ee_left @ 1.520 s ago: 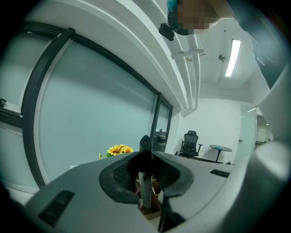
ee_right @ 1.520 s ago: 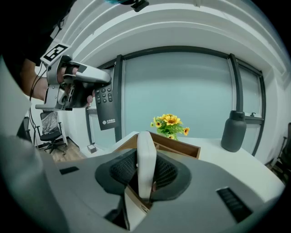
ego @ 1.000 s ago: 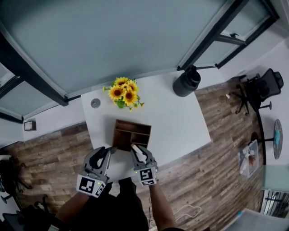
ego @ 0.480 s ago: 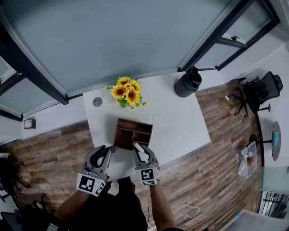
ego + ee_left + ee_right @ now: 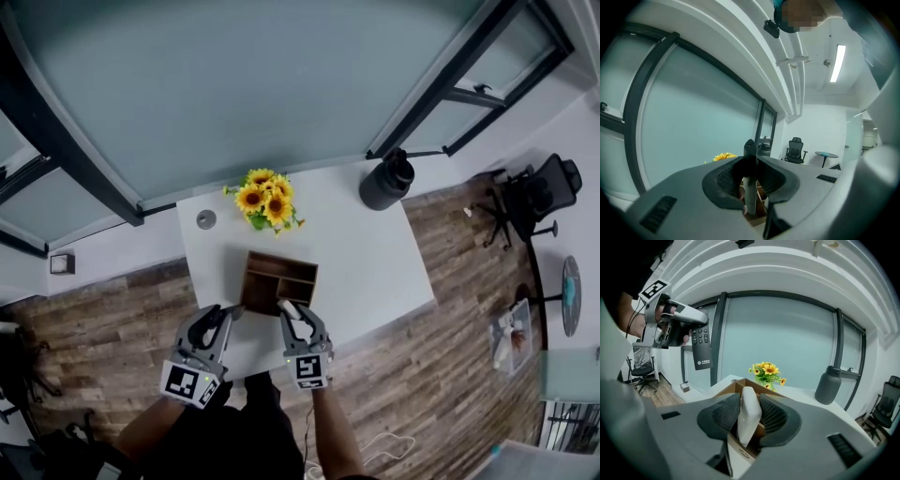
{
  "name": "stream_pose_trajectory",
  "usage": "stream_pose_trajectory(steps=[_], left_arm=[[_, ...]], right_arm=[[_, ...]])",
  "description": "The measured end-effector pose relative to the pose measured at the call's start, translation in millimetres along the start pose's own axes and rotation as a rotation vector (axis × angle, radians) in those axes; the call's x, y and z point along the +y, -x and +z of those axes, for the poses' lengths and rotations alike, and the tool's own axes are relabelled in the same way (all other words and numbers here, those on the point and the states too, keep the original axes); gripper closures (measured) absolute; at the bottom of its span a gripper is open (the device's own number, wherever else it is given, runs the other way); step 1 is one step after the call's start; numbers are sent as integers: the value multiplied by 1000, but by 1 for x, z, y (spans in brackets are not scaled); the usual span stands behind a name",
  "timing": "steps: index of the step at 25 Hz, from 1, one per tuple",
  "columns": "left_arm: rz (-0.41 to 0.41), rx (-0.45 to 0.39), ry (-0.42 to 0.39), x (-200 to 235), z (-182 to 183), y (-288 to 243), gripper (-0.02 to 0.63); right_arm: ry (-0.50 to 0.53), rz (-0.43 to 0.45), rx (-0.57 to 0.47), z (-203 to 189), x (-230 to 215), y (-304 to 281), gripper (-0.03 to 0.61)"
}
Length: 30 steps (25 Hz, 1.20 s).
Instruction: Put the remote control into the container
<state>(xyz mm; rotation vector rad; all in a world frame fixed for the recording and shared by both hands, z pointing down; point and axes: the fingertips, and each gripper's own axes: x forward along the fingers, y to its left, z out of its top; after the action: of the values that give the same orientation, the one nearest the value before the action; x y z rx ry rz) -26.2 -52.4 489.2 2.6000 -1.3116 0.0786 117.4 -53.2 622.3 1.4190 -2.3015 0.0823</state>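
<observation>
Bright even room light, ceiling strip light (image 5: 838, 63) glowing, strong fisheye bending, dark corners

Small white logo (image 5: 704, 363) on the black remote (image 5: 701, 345), lettering illegible.

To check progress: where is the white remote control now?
The white remote sits clamped in the right gripper, at the near right edge of the wooden container, in the head view's lower centre.

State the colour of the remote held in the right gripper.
White. The remote shows best in the right gripper view.
</observation>
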Motion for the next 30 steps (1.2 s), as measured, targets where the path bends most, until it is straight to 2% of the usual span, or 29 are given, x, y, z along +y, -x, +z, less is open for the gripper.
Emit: stream_pose_trajectory(steps=[24,30], left_arm=[[-20,-52,-14,-10,24,21,528],[-28,-74,-17,-17,31,29,528]], right_arm=[[-21,-115,-62,25,-5,31,469],[-101,-169,-100,42,-4,46,471]])
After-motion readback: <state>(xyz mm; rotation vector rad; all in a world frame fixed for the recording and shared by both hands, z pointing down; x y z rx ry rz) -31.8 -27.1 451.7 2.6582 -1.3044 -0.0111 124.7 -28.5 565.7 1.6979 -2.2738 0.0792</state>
